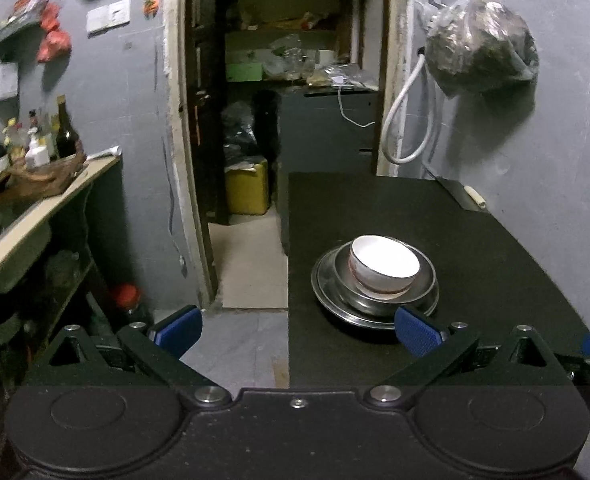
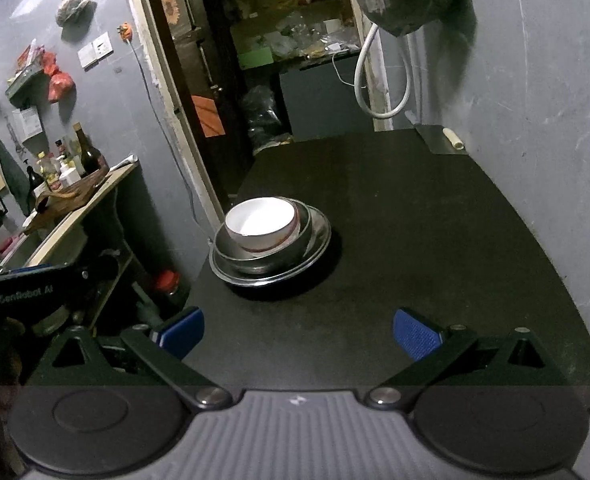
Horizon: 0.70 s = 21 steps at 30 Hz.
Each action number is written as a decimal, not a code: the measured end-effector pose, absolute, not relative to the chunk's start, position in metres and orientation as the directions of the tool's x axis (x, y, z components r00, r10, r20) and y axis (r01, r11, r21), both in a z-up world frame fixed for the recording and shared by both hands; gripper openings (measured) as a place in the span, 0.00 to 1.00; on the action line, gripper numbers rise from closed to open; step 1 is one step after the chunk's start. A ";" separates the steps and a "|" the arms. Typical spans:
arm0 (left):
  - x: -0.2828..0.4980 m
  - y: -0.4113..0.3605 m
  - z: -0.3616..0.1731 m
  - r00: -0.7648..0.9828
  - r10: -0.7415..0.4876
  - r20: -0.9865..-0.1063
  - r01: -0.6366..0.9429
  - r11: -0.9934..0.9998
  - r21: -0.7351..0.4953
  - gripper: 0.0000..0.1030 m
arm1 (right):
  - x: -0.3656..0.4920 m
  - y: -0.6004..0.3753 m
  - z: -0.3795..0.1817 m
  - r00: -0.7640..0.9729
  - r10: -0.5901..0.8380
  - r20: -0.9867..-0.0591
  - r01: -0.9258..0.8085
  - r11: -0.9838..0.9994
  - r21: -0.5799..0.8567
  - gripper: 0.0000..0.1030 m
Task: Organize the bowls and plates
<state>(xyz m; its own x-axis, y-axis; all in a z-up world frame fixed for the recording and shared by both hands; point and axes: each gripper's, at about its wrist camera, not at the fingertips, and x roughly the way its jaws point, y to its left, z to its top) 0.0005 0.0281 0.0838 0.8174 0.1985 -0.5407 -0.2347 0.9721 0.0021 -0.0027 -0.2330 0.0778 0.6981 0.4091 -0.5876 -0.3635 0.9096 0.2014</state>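
White china bowl (image 1: 384, 266) sits nested in the steel bowl (image 1: 383, 296) on the steel plate (image 1: 327, 300), so stacking looks finished, both claws (image 1: 297, 330) (image 2: 297, 330) spread apart, empty.

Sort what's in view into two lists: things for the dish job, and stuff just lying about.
Job: white bowl, nested in a steel bowl, on a steel plate, on the black table.

Lying about: cleaver, hanging bag, bottles, yellow container.
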 end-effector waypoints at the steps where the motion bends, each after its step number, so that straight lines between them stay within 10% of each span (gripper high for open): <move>1: 0.002 0.029 0.083 0.815 0.198 -0.544 -0.228 0.974 0.014 0.99 | -0.002 -0.231 0.077 0.699 0.402 -0.592 -0.357 0.913 0.198 1.00; 21: 0.018 0.043 0.059 0.785 0.088 -0.613 -0.136 0.990 -0.032 0.99 | -0.026 -0.220 0.071 0.710 0.258 -0.655 -0.242 0.963 0.117 1.00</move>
